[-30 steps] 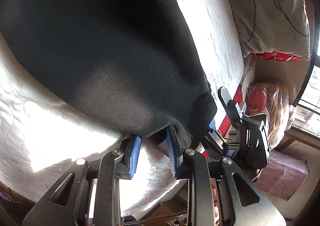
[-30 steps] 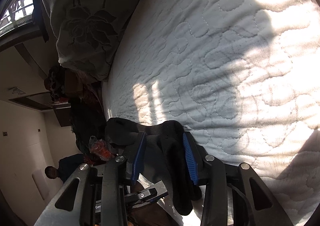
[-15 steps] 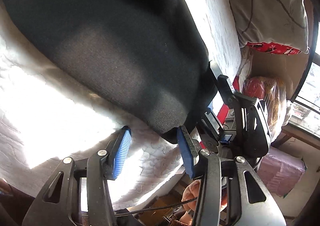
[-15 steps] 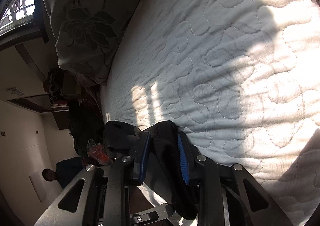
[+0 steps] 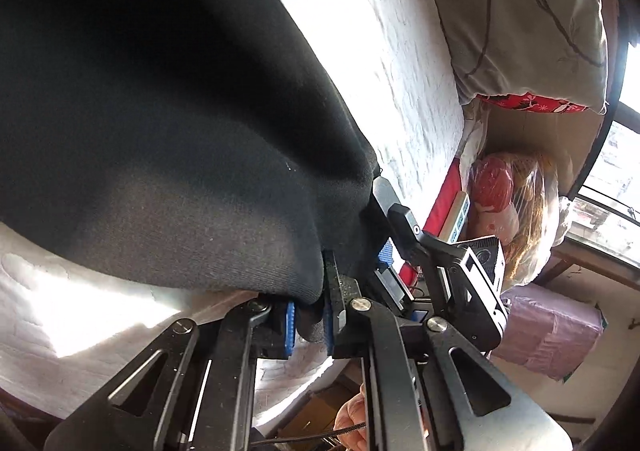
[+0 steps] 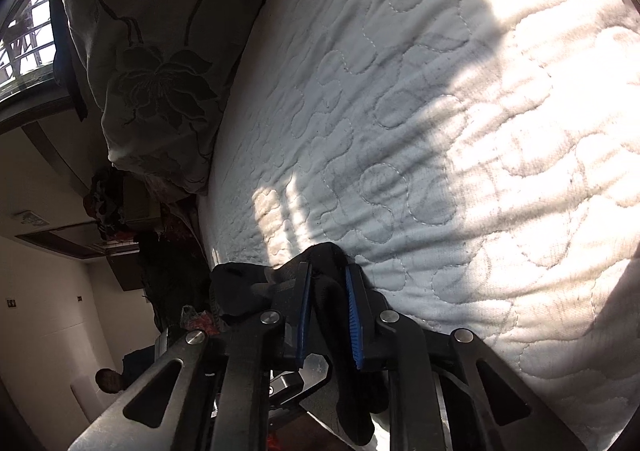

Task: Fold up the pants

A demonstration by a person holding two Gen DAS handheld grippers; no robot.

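both claws are closing on the black pants (image 5: pixel 160 131) at the mattress (image 5: pixel 380 51) edge: left gripper (image 5: pixel 308 325) and right gripper (image 6: pixel 328 315) pinch neighbouring corners; the cloth stretches away across the mattress.

Pants (image 5: pixel 160 111) lie spread on a mattress (image 5: pixel 392 51), their near edge hanging over its side. A pillow (image 5: pixel 528 11) sits at the far end. Beside the bed stands a wrapped bag (image 5: pixel 516 211).

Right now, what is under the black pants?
Under the black pants lies the white quilted mattress, visible around their edges. Whatever else lies beneath is covered by the cloth.
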